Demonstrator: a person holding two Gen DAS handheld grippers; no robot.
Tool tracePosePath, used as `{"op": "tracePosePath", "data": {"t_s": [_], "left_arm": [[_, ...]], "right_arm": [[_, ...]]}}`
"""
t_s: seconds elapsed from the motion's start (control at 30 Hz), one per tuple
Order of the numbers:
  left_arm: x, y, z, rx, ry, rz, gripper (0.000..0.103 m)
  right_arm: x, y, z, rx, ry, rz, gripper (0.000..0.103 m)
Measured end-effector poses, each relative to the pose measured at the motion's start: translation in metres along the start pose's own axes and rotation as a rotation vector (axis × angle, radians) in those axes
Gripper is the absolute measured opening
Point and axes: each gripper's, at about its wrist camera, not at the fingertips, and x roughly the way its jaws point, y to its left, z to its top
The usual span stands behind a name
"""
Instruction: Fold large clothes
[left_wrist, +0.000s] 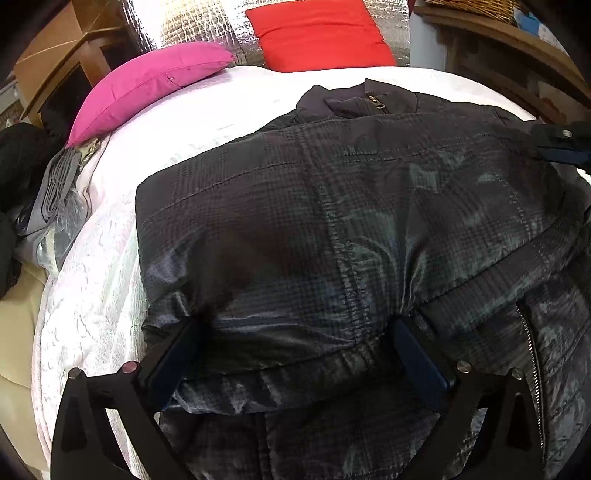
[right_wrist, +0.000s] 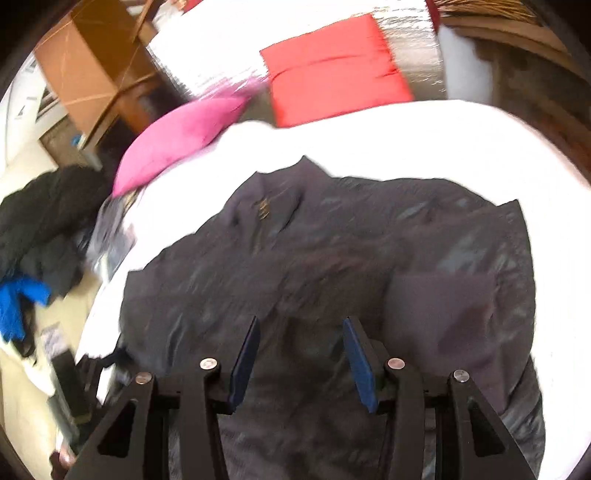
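On the white bed (left_wrist: 110, 236) lies the dark jacket (left_wrist: 332, 221), collar toward the pillows, long axis running away; left gripper (left_wrist: 295, 343) gapes wide, right gripper (right_wrist: 301, 350) half open, both empty

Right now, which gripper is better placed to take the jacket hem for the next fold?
Left, probably. The left gripper stands wide open straddling the jacket hem band, pads not pressing. The right gripper hangs above the cloth mid-body, its view blurred.
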Motion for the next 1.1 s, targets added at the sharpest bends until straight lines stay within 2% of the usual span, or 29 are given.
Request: {"op": "tracePosePath", "data": {"t_s": [0.17,0.3,0.57,0.67,0.83,0.97,1.1], "left_arm": [[-0.008,0.008,-0.004,0.013,-0.004,0.003,0.103],[-0.016,0.012,-0.006,0.012,-0.002,0.007,0.103],[-0.019,0.032,-0.004,0.020,0.001,0.004,0.103],[-0.017,0.040,-0.001,0.025,0.002,0.002,0.103],[-0.021,0.043,0.000,0.024,0.004,0.003,0.103],[-0.025,0.048,0.002,0.026,0.005,0.008,0.103],[-0.023,0.056,0.001,0.023,0.005,0.010,0.103]], "right_arm": [[0.032,-0.018,0.005,0.046,0.034,-0.033,0.051],[0.036,-0.017,0.007,0.027,0.036,-0.045,0.052],[0.010,-0.016,0.005,0.041,0.012,0.008,0.051],[-0.006,-0.007,-0.001,-0.007,0.016,-0.014,0.051],[-0.017,-0.004,-0.013,-0.047,0.051,-0.023,0.051],[0.007,-0.017,-0.024,-0.026,0.151,-0.056,0.052],[0.009,-0.021,-0.025,-0.026,0.158,-0.047,0.052]]}}
